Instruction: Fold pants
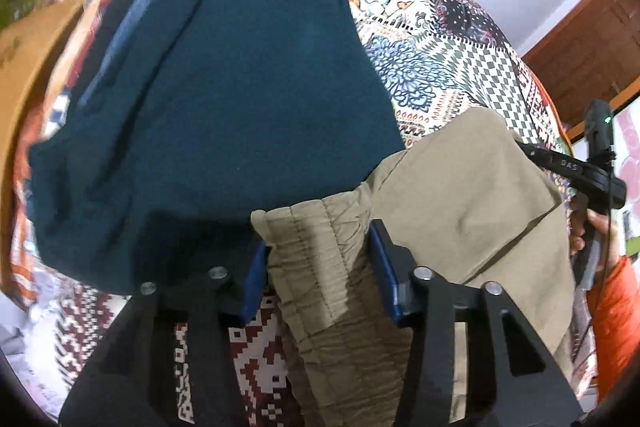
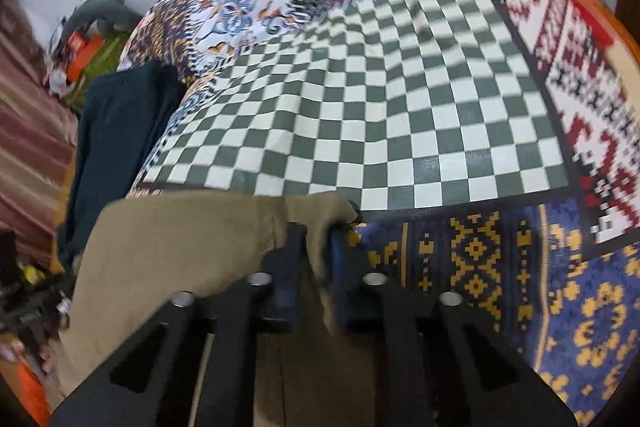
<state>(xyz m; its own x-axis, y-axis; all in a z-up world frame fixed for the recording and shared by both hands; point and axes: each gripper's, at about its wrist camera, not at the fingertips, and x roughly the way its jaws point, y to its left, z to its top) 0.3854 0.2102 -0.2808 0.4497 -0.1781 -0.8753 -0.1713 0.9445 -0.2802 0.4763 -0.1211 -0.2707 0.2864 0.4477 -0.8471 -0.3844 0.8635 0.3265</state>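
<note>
Khaki pants (image 1: pixel 472 211) hang between both grippers above a patchwork bedspread (image 1: pixel 440 39). My left gripper (image 1: pixel 320 239) is shut on the gathered elastic waistband (image 1: pixel 320 267), which bunches between its blue pads (image 1: pixel 380 267). My right gripper (image 2: pixel 318 247) is shut on another edge of the khaki pants (image 2: pixel 192 247); the cloth drapes left and down from it. The right gripper's body also shows at the right edge of the left wrist view (image 1: pixel 576 167), behind the pants.
A folded dark teal garment (image 1: pixel 224 99) lies on the bed to the left, over other folded clothes; it also shows in the right wrist view (image 2: pixel 116 139). A wooden headboard (image 1: pixel 24 75) is at far left. A green-white checked patch (image 2: pixel 360 99) of bedspread lies ahead.
</note>
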